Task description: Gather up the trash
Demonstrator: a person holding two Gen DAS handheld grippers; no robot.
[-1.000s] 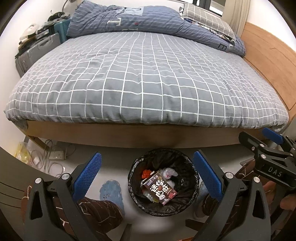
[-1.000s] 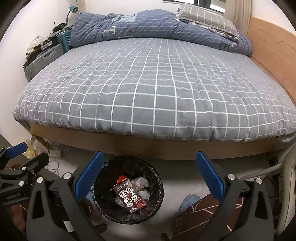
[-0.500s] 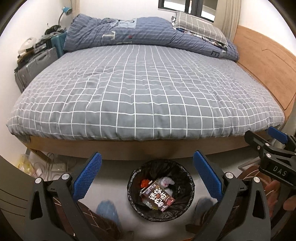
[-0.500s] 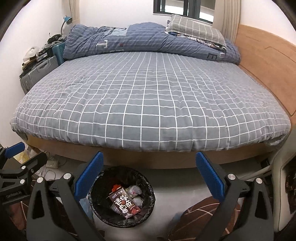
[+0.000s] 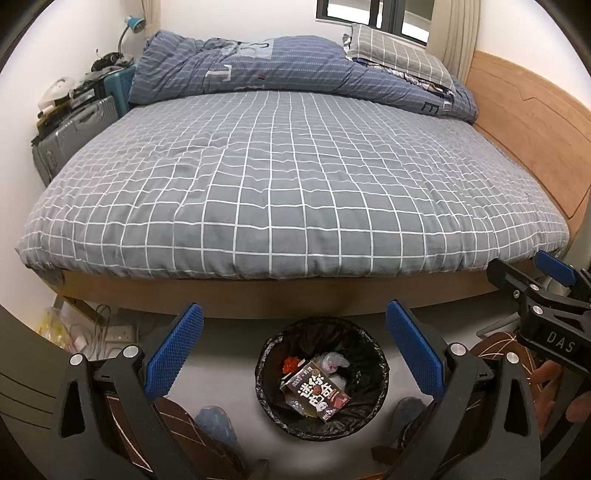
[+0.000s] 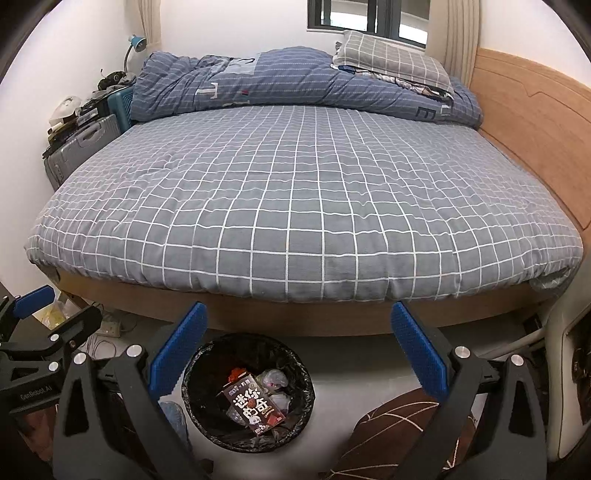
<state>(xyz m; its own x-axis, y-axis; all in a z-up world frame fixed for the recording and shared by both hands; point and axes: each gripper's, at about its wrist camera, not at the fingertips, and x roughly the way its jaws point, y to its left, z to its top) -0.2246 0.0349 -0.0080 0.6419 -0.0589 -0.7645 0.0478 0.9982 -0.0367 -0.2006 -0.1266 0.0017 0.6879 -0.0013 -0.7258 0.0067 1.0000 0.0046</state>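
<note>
Blue ribbed pads frame both of my views: the left tongs (image 5: 293,345) are spread wide with nothing between them, and the right tongs (image 6: 299,345) are likewise released and empty. In the left view the right tool shows at about three o'clock, with fingers (image 5: 550,391) of the person's hand under it; in the right view the left tool sits at about nine o'clock.

Down on the pale floor (image 5: 229,380), at six o'clock between the pads, stands the round bin (image 5: 321,376) lined with a black bag. Inside it lies a dark snack box (image 5: 316,391) with big white lettering, tilted, on top of crumpled clear wrappers and next to a small red scrap (image 5: 291,363). In the right view the bin (image 6: 248,391) sits nearer my left pad, at seven o'clock. A brown patterned trouser leg (image 6: 399,424) fills the lower right.

Just past the bin runs the wooden bed frame (image 5: 295,297), and above it the grey checked cover (image 5: 288,184) spreads across the middle. At twelve o'clock a blue striped duvet (image 5: 280,74) is bunched up, with a grey checked pillow (image 5: 399,55) at one o'clock and a window behind. A wooden headboard (image 5: 532,125) runs along two o'clock. At ten o'clock grey suitcases (image 5: 70,136) stand against the wall under a blue lamp (image 5: 133,24). A power strip (image 5: 120,334) and cables lie at eight o'clock.
</note>
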